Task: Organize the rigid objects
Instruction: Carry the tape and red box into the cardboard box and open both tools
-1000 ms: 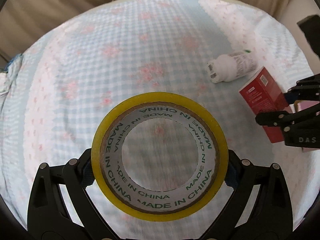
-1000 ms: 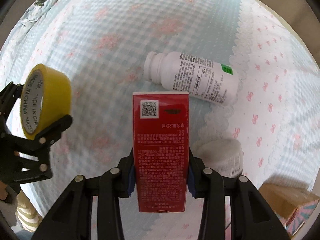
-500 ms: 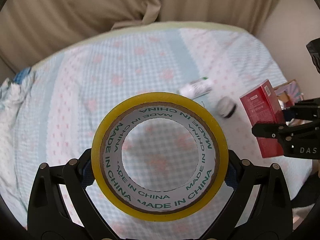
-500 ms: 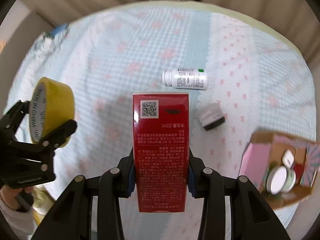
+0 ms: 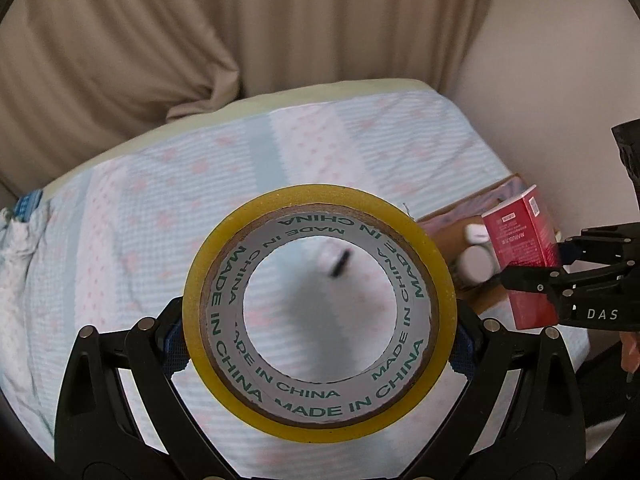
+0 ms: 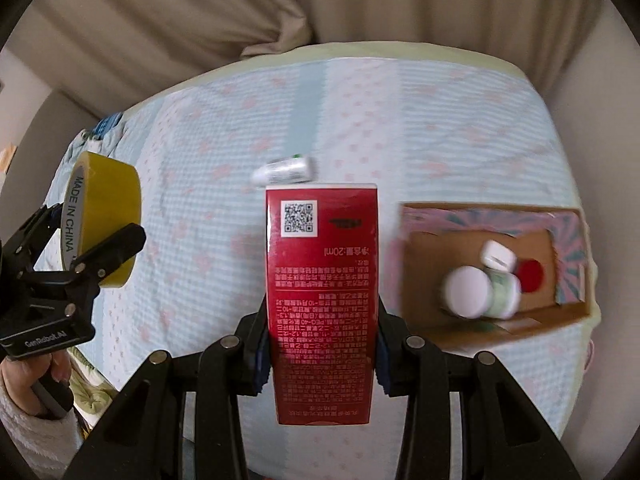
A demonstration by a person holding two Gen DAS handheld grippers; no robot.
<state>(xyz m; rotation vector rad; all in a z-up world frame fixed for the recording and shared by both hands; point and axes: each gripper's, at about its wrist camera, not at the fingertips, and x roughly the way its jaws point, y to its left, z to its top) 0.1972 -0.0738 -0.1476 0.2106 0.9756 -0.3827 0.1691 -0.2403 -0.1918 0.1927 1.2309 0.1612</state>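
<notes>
My left gripper (image 5: 318,336) is shut on a yellow roll of tape (image 5: 224,280), held upright well above the bed; it also shows at the left of the right wrist view (image 6: 108,216). My right gripper (image 6: 320,344) is shut on a red carton (image 6: 322,280), held above the bed; the carton also shows at the right of the left wrist view (image 5: 520,240). An open cardboard box (image 6: 568,320) with pink patterned flaps sits on the bed to the right of the carton and holds white jars (image 6: 468,292) and a red lid (image 6: 530,276).
A white bottle (image 6: 286,170) lies on the bed (image 6: 440,120) beyond the carton. A small dark-edged object (image 5: 338,264) shows blurred through the tape's hole. Beige curtains (image 5: 160,40) hang behind the bed. A wall stands at the right.
Both grippers have risen and pulled back from the bed with their loads. The bottle now looks small and far. The cardboard box has come fully into view at the right.
</notes>
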